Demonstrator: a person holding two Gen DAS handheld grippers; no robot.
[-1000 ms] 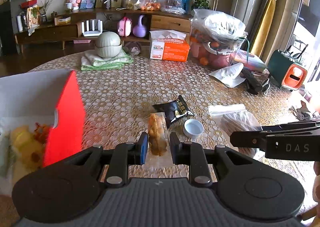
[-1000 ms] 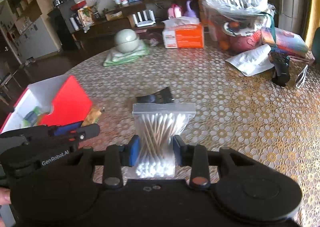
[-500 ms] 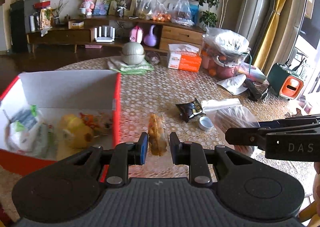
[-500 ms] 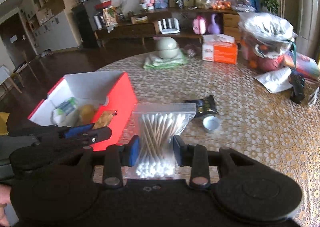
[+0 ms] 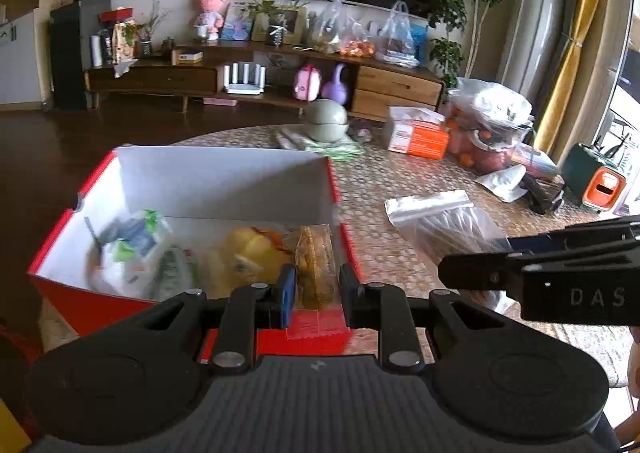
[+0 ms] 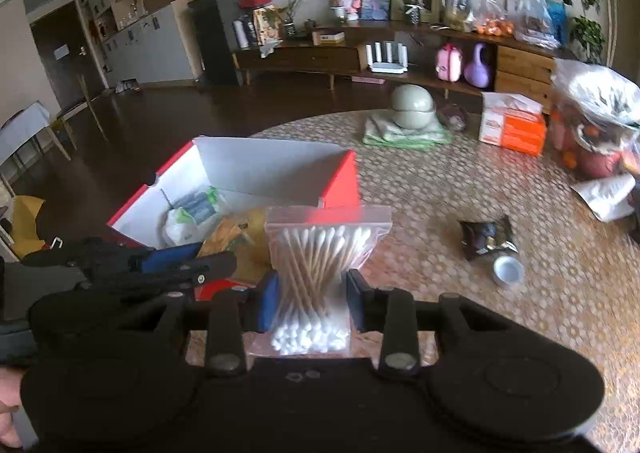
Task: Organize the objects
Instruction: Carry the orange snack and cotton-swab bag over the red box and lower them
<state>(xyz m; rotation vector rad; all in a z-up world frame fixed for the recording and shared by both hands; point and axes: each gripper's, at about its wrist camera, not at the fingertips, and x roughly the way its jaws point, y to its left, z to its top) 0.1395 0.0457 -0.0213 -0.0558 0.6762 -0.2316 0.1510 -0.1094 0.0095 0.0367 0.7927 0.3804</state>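
Both grippers have swung over toward the red cardboard box with white inside (image 5: 224,177), which a second ago sat off to the left. Left gripper (image 5: 314,287) pinches a clear packet of orange-yellow snack (image 5: 316,265) above the box's near right corner; right gripper (image 6: 312,299) clamps a clear zip bag of cotton swabs (image 6: 320,249) beside the box's right wall. Farther on the patterned table (image 6: 460,181) lie a black snack packet (image 6: 486,237), small white cup (image 6: 508,271) and orange tissue box (image 6: 514,129)
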